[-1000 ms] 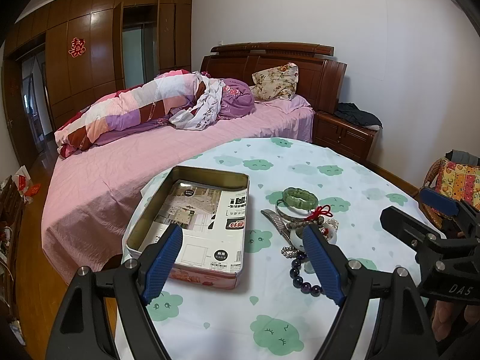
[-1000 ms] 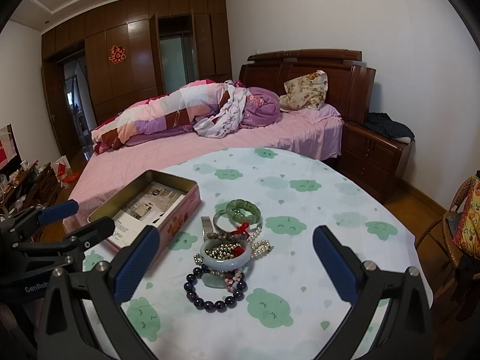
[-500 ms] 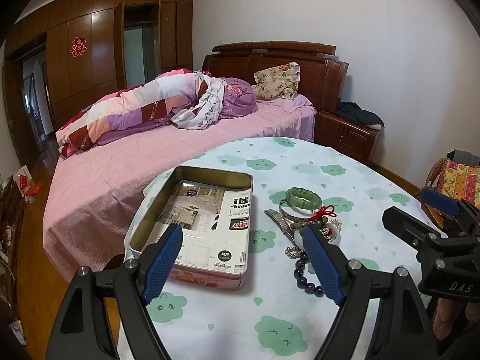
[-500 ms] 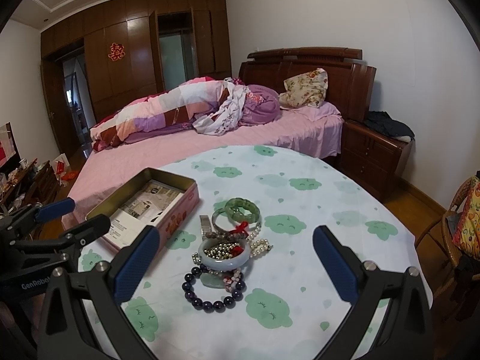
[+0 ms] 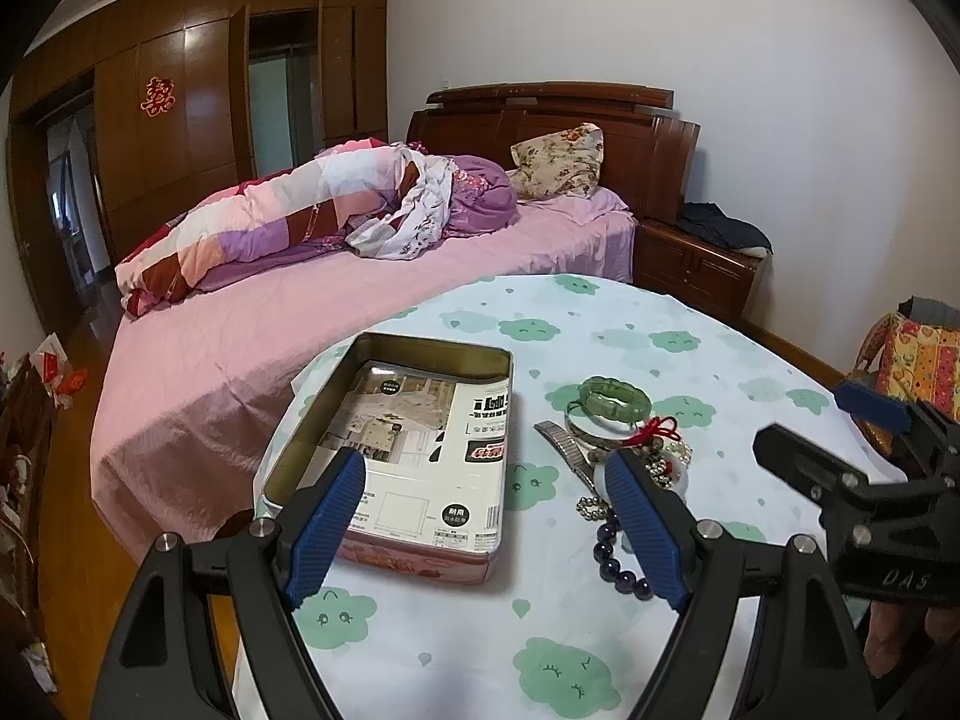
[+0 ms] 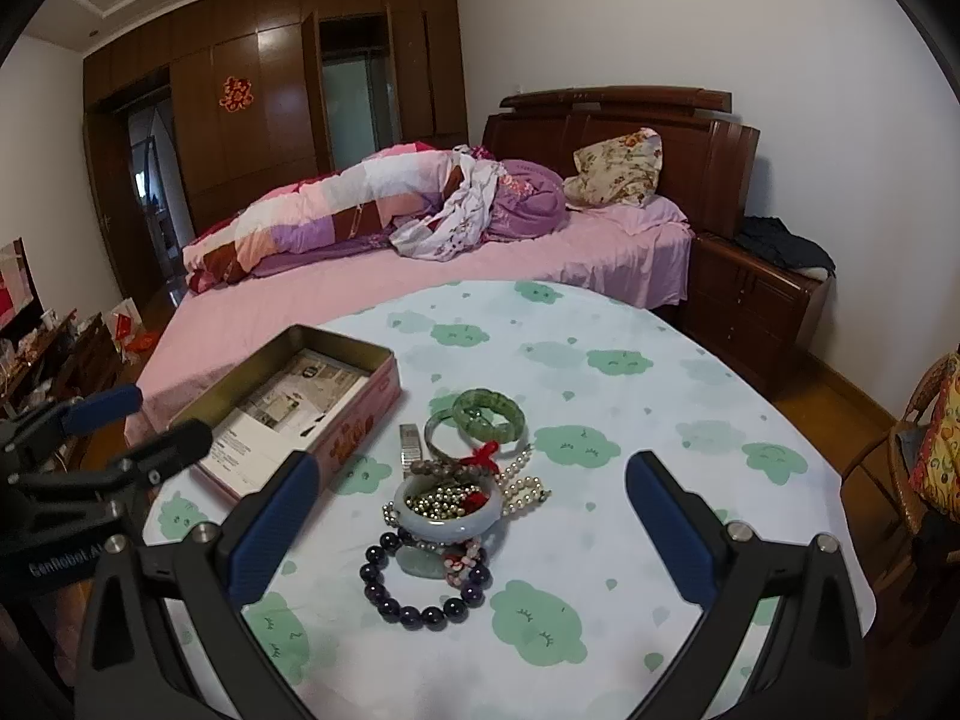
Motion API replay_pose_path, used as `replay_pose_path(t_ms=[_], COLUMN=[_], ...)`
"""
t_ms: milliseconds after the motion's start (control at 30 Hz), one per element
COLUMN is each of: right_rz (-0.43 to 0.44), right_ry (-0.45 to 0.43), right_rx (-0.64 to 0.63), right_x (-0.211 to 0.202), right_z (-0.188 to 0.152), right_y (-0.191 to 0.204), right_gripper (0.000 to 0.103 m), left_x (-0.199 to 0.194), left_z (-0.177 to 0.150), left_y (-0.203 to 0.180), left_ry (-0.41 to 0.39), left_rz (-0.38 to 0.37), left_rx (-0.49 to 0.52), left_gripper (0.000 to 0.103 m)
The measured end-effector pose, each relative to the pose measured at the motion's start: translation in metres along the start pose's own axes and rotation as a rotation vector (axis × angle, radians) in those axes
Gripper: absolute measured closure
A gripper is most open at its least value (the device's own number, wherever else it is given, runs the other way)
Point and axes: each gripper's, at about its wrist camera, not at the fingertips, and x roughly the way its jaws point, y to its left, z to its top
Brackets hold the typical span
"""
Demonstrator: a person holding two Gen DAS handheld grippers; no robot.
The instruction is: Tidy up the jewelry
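A round table draped in a white cloth printed with green clouds stands at the foot of a pink-sheeted wooden bed. Seen from the right wrist camera, a small heap of jewelry lies near the table's middle: a dark purple round-bead bracelet at 6 o'clock of the heap, a pale lavender jade bangle filled with small silver beads at its centre, a green carved jade bracelet at 12 o'clock, and a strand of white pearls at 3 o'clock. An open rectangular pink tin box, lined with printed paper, sits just beside the heap at about 10 o'clock, apart from it. The right black gripper with blue pads hangs above the heap, jaws spread wide and empty. The left black gripper with blue pads hovers over the tin's near end, likewise released, holding nothing.
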Motion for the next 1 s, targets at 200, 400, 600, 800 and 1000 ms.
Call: replay_pose_path(t_ms=[200, 400, 600, 800, 1000], right_rz=[-0.003, 0.006, 0.012, 0.013, -0.026], right_ry=[0.005, 0.007, 0.006, -0.012, -0.018], right_rx=[0.011, 0.017, 0.026, 0.024, 0.025], right_x=[0.003, 0.004, 0.004, 0.001, 0.007], right_z=[0.002, 0.006, 0.007, 0.001, 0.002], right_y=[-0.006, -0.01, -0.014, -0.013, -0.03], right_gripper=[0.0, 0.0, 0.0, 0.0, 0.0], left_x=[0.006, 0.012, 0.018, 0.018, 0.041], left_z=[0.001, 0.005, 0.002, -0.001, -0.011], left_y=[-0.003, -0.003, -0.004, -0.01, -0.018], left_ry=[0.008, 0.015, 0.029, 0.024, 0.085], left_rz=[0.005, 0.017, 0.02, 0.015, 0.008], left_rx=[0.0, -0.009, -0.021, 0.003, 0.04], left_gripper=[0.021, 0.021, 0.021, 0.021, 0.021])
